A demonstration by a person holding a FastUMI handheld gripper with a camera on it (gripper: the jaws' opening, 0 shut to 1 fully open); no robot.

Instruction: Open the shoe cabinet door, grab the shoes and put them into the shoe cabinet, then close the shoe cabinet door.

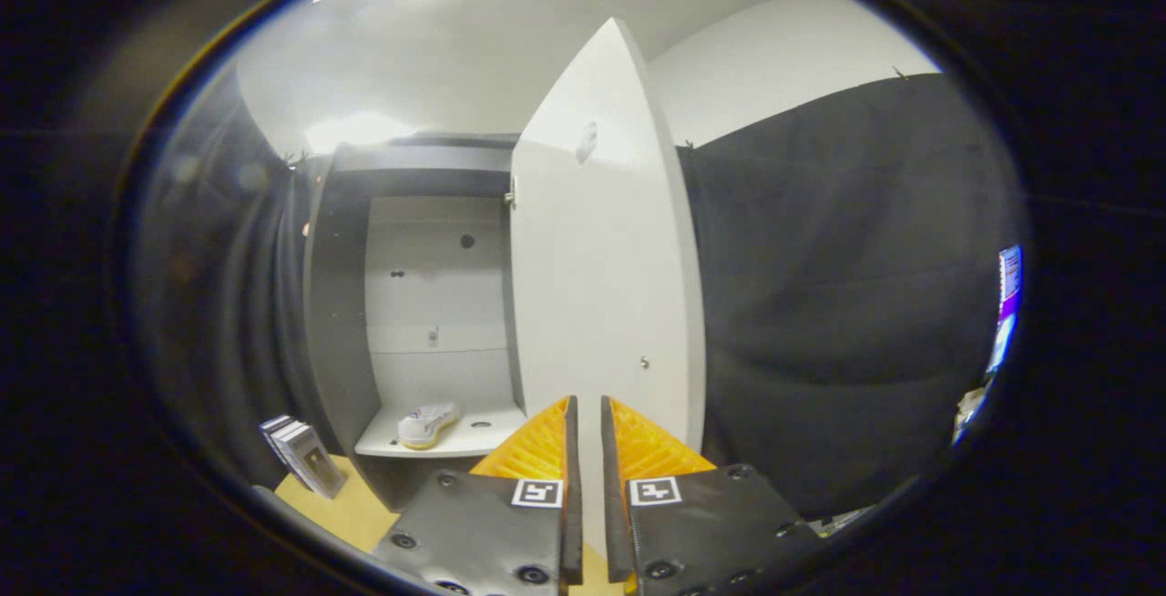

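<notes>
The shoe cabinet (342, 304) stands open, with dark side walls and a pale back panel. A white shoe (426, 424) lies on its bottom shelf (474, 439), to the left of my fingers. The white cabinet door (601, 286) is swung out and stands just ahead of my fingers, its small knob (644, 362) above the right fingertip. My gripper (584, 406) is shut, only a narrow slit between the fingers and nothing held in it. Its tips point at the lower part of the door's face; whether they touch it I cannot tell.
A small stack of flat boxes (305, 455) leans on the wooden floor (342, 509) left of the cabinet. Black cloth (847, 304) hangs right of the door. A lit screen (1007, 304) glows far right.
</notes>
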